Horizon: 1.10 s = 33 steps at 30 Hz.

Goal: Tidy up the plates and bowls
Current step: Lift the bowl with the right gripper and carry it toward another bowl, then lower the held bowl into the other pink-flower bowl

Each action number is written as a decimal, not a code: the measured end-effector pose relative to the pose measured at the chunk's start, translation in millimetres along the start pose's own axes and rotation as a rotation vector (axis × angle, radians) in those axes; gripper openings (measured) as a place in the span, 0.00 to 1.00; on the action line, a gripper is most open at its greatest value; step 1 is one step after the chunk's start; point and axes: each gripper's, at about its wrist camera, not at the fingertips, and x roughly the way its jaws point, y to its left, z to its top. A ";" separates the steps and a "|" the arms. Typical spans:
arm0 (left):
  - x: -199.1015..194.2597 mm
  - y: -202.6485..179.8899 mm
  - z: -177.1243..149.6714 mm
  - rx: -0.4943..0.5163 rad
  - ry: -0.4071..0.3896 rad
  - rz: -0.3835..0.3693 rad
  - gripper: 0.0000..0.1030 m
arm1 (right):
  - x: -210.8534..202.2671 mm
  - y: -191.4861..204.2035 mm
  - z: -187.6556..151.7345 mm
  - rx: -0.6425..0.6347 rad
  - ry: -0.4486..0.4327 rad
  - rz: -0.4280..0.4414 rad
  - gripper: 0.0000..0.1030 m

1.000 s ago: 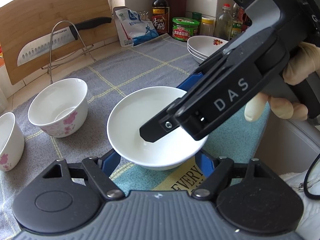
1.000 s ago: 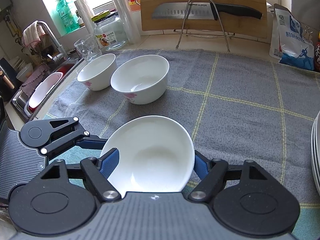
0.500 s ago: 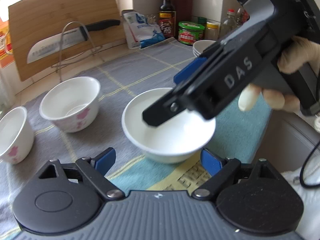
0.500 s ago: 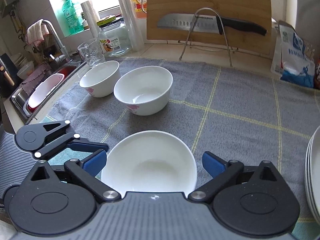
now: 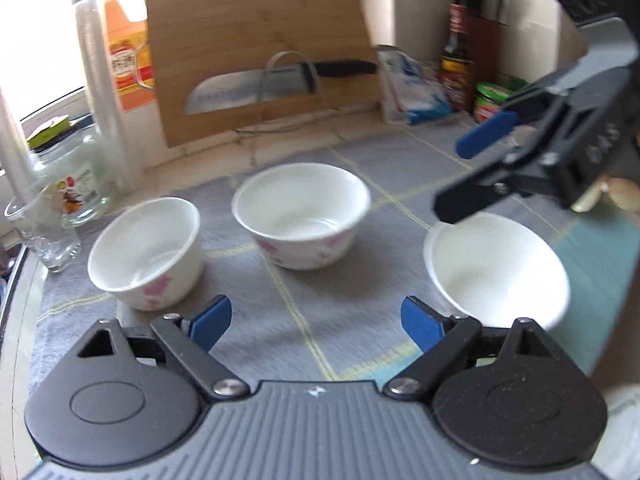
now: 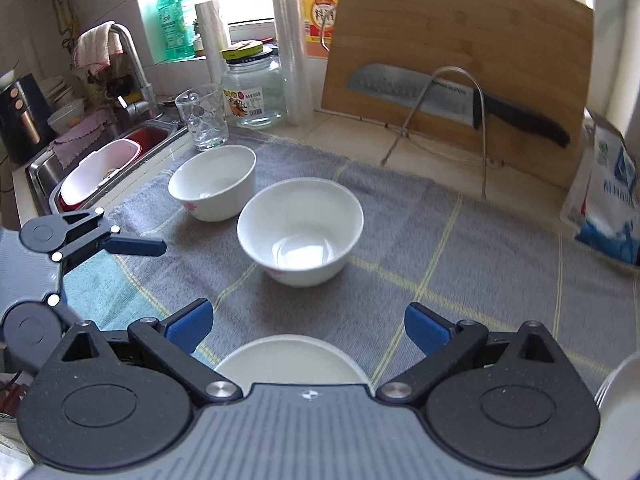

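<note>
Three white bowls stand on the grey towel (image 5: pixel 360 304). A plain shallow bowl (image 5: pixel 496 272) is at the right; its rim shows at the bottom of the right wrist view (image 6: pixel 292 360). Two deeper bowls with pink flowers stand further left: the middle one (image 5: pixel 302 214) (image 6: pixel 300 230) and the far-left one (image 5: pixel 146 252) (image 6: pixel 214 182). My left gripper (image 5: pixel 316 320) is open and empty, above the towel between the bowls. My right gripper (image 6: pixel 306 326) is open and empty, raised above the plain bowl; it shows in the left wrist view (image 5: pixel 480 168). A stack of plates (image 6: pixel 618 400) sits at the right edge.
A cutting board (image 6: pixel 460 64) and a knife (image 6: pixel 448 100) on a wire stand are at the back. A glass (image 6: pixel 202 120), a jar (image 6: pixel 254 92) and the sink (image 6: pixel 100 160) are at the left. Sauce bottles (image 5: pixel 456 64) and a bag (image 5: pixel 412 88) are at back right.
Both grippers opened and let go of the plain bowl, which now rests on the towel. The left gripper swung left toward the flowered bowls. The right gripper pulled up and back.
</note>
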 end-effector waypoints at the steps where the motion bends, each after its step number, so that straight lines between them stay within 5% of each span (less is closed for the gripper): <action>1: 3.9 1.9 2.1 -0.009 -0.005 0.008 0.89 | 1.2 -1.6 4.0 -0.009 0.000 0.004 1.00; 33: 70.8 0.9 37.4 0.002 -0.005 0.035 0.86 | 107.8 -29.5 63.7 -0.074 0.127 0.147 0.94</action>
